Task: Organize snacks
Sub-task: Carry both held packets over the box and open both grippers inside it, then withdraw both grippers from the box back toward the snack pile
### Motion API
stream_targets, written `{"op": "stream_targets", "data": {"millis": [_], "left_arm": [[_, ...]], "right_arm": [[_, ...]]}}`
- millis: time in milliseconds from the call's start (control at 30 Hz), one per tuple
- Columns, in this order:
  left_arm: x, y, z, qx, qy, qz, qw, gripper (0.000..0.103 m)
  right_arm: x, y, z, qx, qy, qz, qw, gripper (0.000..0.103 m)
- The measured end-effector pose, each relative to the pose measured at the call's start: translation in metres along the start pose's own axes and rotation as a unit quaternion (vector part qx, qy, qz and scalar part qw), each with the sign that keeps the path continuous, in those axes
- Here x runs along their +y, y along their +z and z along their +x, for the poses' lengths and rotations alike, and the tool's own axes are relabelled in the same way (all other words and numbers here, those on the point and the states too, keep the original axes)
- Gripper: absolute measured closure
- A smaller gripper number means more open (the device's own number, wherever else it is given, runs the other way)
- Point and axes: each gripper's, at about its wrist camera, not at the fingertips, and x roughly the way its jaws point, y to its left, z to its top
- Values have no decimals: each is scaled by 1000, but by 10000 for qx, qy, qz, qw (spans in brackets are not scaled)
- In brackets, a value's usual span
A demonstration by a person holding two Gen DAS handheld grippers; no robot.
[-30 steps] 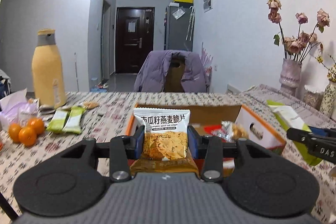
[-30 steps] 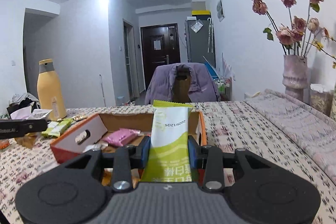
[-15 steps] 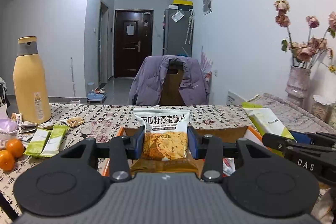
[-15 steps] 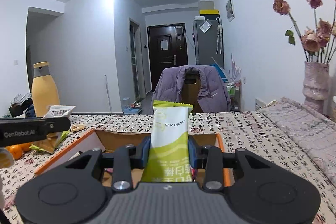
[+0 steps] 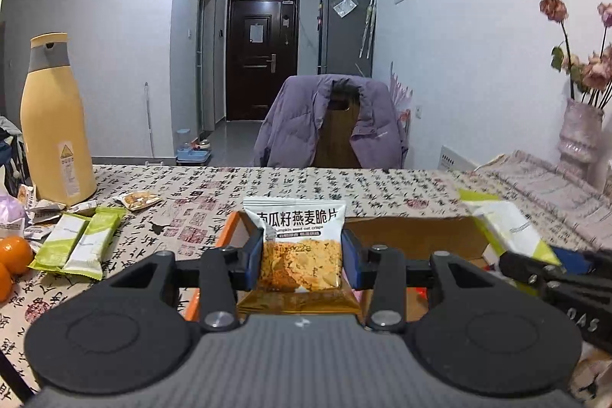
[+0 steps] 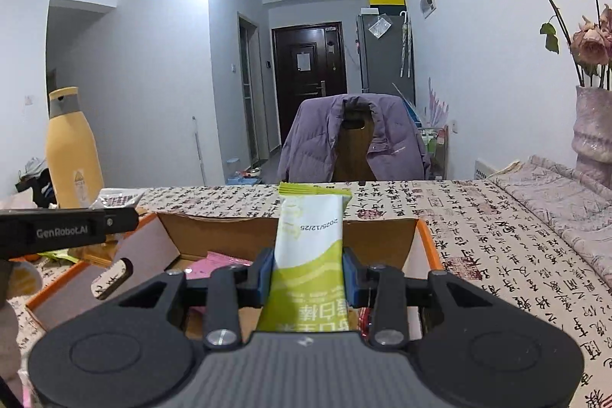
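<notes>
Left wrist view: the left claw (image 5: 302,257) pinches an oat crisp packet (image 5: 300,247) upright between its blue pads, above the near-left corner of an open cardboard box (image 5: 413,236) with orange edges. At 3 o'clock the right claw (image 5: 535,264) reaches in from the side, gripping a green-and-white bar (image 5: 508,230) tilted over the box. At 9 o'clock two more green bars (image 5: 78,243) lie side by side on the patterned tabletop (image 5: 306,184), with oranges (image 5: 13,255) just beyond them and a yellow bottle (image 5: 53,125) standing at 10 o'clock — small loose packets sit near its base. Right wrist view: the right claw (image 6: 308,274) is closed on the green-and-white bar (image 6: 310,251), held upright over the box (image 6: 382,239), where a pink packet (image 6: 218,262) lies inside. The left claw's arm (image 6: 65,228) crosses in at 9 o'clock. A chair draped with a purple jacket (image 6: 352,140) stands at 12 o'clock beyond the tabletop, and a vase of dried roses (image 6: 593,125) stands at 3 o'clock.
</notes>
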Motion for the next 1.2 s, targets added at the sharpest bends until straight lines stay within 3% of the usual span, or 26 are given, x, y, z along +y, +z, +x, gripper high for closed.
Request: {"op": "stream_targets", "data": {"millis": [267, 333, 400, 467, 500, 567, 967, 1200], "left_arm": [[0, -7, 8, 204, -90, 12, 9998, 59], [-1, -9, 7, 182, -112, 10, 9998, 49], [1, -10, 4, 107, -115, -27, 9999, 17], [0, -9, 1, -6, -58, -8, 10000, 6], [0, -9, -1, -55, -21, 3, 10000, 0], [0, -9, -3, -119, 15, -13, 9999, 0], [0, 3, -12, -234, 24, -264, 9994, 0], [-5, 19, -43, -341, 42, -223, 9992, 0]], "right_arm": [[0, 2, 5, 41, 10, -47, 10000, 65], [-1, 2, 5, 105, -5, -4, 9999, 64], [-4, 3, 5, 117, -22, 84, 9999, 52], [-6, 2, 2, 73, -39, 156, 9998, 20], [-7, 3, 1, 38, -64, 166, 9998, 14], [-9, 3, -2, -34, -138, 176, 9997, 0], [-18, 7, -3, -152, -161, 253, 9994, 0], [-16, 25, -28, -302, -203, 259, 9990, 0]]}}
